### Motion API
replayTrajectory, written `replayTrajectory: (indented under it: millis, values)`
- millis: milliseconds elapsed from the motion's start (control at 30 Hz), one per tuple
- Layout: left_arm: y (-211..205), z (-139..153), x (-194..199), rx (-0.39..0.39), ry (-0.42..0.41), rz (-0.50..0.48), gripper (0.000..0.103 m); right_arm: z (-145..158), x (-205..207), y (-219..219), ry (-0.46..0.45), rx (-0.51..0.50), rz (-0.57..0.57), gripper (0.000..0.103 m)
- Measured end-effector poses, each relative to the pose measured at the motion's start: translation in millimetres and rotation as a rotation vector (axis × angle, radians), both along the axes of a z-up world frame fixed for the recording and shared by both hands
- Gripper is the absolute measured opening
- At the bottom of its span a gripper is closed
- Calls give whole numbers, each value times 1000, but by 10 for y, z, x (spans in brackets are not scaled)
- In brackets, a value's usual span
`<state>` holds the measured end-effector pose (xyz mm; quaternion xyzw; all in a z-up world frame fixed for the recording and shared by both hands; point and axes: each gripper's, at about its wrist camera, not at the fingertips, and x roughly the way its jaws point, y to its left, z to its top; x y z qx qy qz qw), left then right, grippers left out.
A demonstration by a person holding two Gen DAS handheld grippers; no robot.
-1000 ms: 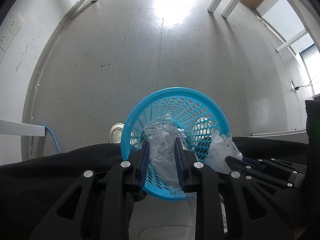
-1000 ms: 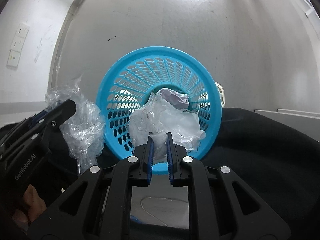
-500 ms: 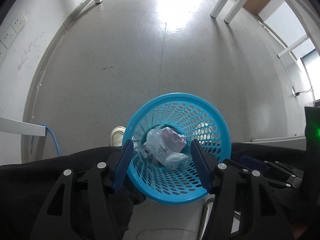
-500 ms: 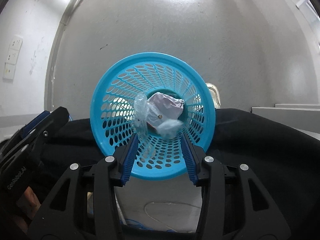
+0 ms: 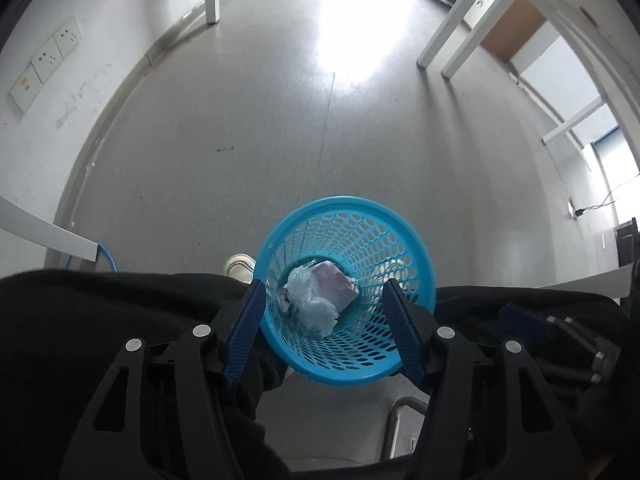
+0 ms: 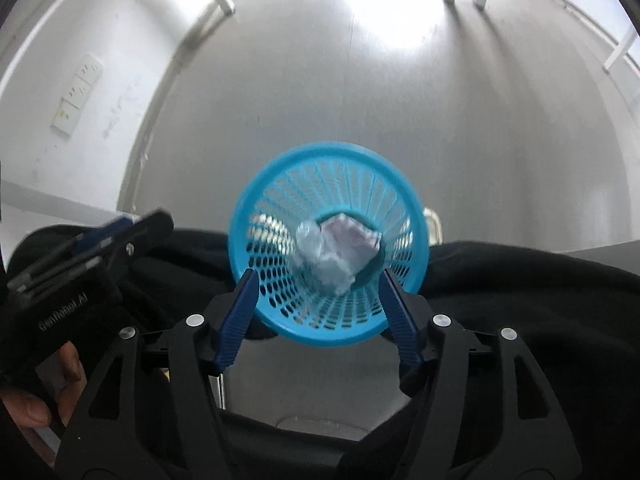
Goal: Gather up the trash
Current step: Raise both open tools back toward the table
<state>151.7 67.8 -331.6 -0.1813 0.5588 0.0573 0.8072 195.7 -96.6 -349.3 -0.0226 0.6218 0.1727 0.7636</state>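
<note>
Lying in the blue basket (image 5: 362, 372) below both empty tools, crumpled plastic trash (image 5: 316, 300); right jaws opening.

Daylight pours in from the far end of the room — a blown-out white glare patch on the grey floor (image 5: 352, 52). Strong fisheye bending darkens the corners. The left wrist view is sharp; the right wrist view is motion-blurred — the blue basket (image 6: 256, 208) smears softly.

"genrobot.ai" on left tongs (image 6: 132, 228)
</note>
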Motion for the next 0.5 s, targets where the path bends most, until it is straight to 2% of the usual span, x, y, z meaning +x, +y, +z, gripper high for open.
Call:
replayTrajectory:
  millis: [167,333,433,500]
  values:
    - [-9,214,-243,-5,-65,-9,63,315,-178,-116,-76,10,10,67]
    - [-89,423,-498,31,-105,-33,66,558,-398,-160,-134,6,43,74]
    - [-137,608,-689,79,-135,-38,67,701,-558,-213,-156,25,56,76]
    - [-206,748,-816,145,-156,-57,71,804,-677,-255,-175,42,61,79]
